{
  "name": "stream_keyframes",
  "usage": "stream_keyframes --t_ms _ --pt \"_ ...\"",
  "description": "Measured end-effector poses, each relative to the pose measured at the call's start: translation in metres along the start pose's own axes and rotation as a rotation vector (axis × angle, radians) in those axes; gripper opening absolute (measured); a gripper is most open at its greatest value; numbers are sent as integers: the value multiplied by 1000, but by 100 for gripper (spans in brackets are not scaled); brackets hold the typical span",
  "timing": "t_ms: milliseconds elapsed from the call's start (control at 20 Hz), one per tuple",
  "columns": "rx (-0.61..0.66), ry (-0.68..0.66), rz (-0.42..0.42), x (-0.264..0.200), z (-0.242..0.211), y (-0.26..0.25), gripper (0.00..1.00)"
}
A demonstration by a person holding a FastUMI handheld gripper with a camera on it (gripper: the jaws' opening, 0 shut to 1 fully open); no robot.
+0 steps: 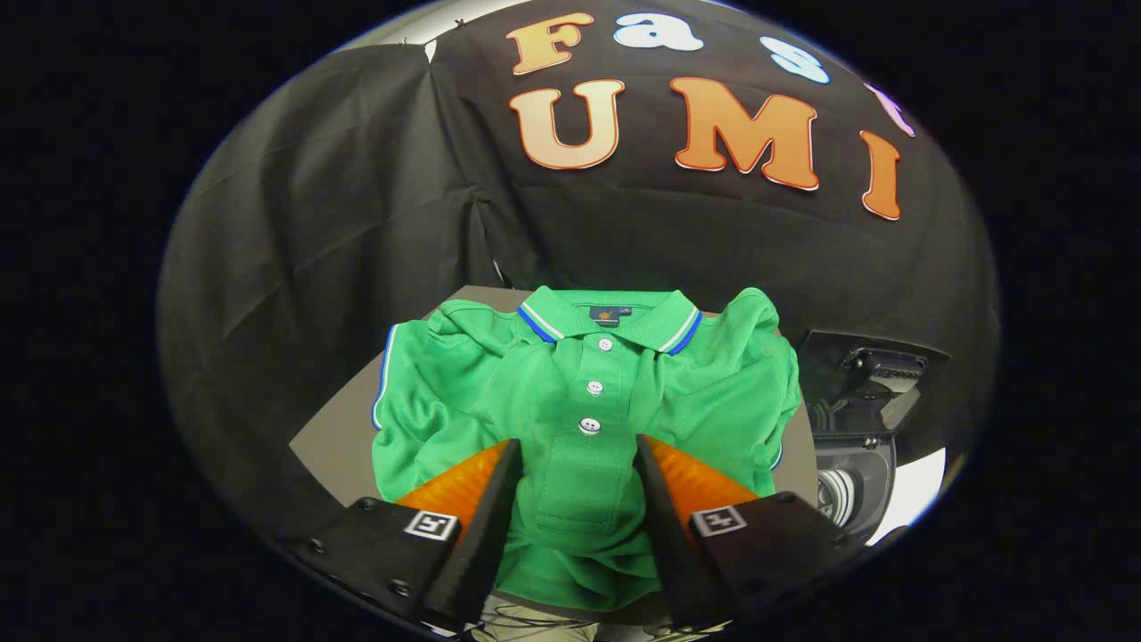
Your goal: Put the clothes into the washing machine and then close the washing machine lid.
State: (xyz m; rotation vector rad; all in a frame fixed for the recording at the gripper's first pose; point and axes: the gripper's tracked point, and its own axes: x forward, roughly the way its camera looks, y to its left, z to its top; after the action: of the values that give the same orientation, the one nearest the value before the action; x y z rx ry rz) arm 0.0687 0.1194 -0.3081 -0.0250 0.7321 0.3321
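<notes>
A green polo shirt (570,419) with a blue-and-white striped collar and several white buttons lies loosely folded on a small grey table (334,437). My gripper (578,444) hangs over the shirt's lower front, open, the button placket showing in the gap between its two fingers. Whether the fingertips touch the fabric is unclear. To the right of the table stands the washing machine (860,428), dark with its lid raised and part of the drum showing.
Black cloth walls close off the back and left side. The table's bare grey top shows to the left of the shirt. A patch of light floor (918,486) lies beyond the washing machine on the right.
</notes>
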Motion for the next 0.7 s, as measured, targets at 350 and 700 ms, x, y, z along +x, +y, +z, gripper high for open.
stream_keyframes --t_ms 350,700 --pt "-68 -36 -3 1 4 2 30" --pt "-146 -75 -27 -11 10 3 17"
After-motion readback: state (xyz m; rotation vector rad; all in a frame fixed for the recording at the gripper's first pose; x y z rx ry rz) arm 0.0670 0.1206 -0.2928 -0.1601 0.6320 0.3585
